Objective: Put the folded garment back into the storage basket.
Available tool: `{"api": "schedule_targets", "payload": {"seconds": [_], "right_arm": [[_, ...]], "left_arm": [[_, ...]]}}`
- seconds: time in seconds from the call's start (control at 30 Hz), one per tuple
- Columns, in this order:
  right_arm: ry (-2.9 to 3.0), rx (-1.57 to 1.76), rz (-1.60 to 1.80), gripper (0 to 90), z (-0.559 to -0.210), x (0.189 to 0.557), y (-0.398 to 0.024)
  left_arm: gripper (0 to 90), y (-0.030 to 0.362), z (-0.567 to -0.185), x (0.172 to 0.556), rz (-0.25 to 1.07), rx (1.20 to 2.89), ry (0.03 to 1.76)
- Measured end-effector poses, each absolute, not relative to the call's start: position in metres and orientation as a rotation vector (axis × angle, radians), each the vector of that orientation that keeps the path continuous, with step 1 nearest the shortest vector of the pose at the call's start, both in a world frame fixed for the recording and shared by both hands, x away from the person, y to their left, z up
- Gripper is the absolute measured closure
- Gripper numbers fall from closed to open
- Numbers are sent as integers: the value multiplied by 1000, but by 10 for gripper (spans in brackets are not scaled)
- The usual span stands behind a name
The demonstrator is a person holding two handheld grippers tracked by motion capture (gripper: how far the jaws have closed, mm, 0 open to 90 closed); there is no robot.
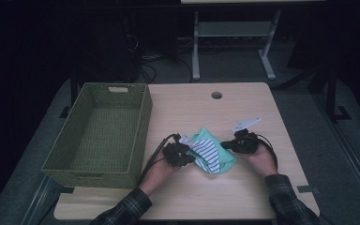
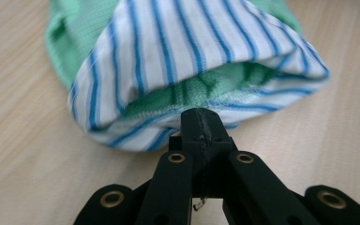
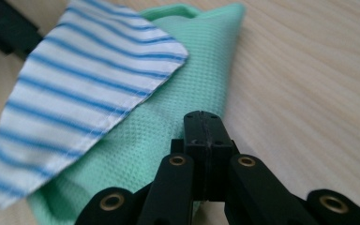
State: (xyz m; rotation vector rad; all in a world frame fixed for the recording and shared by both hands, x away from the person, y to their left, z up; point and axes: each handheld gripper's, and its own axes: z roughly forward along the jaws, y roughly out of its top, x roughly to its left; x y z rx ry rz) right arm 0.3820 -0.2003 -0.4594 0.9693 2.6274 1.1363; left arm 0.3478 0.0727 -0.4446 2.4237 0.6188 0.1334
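Folding looks underway — left gripper (image 1: 186,151) and right gripper (image 1: 228,145), jaws closed, each pinch the green-and-striped cloth (image 1: 212,151) on the table (image 1: 225,187). Next, probably, another fold — or the green basket (image 1: 75,174).

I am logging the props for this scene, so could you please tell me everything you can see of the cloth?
The cloth is a folded piece with a mint-green waffle-knit side and a white side with blue stripes. It lies crumpled on the table, right of the basket. The left tongs are shut at its striped, hemmed edge, the right tongs are shut over its green part; whether either pinches it is unclear.
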Motion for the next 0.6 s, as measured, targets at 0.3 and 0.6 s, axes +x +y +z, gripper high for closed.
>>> {"api": "schedule_targets", "payload": {"seconds": [0.3,0.6], "right_arm": [[2623,943,1187,898,-455,366,-204],[2533,990,1208,618,-455,353,-223]], "left_arm": [[896,79,-443,355,153,2413,653],[739,81,-423,351,129,2416,594]]}}
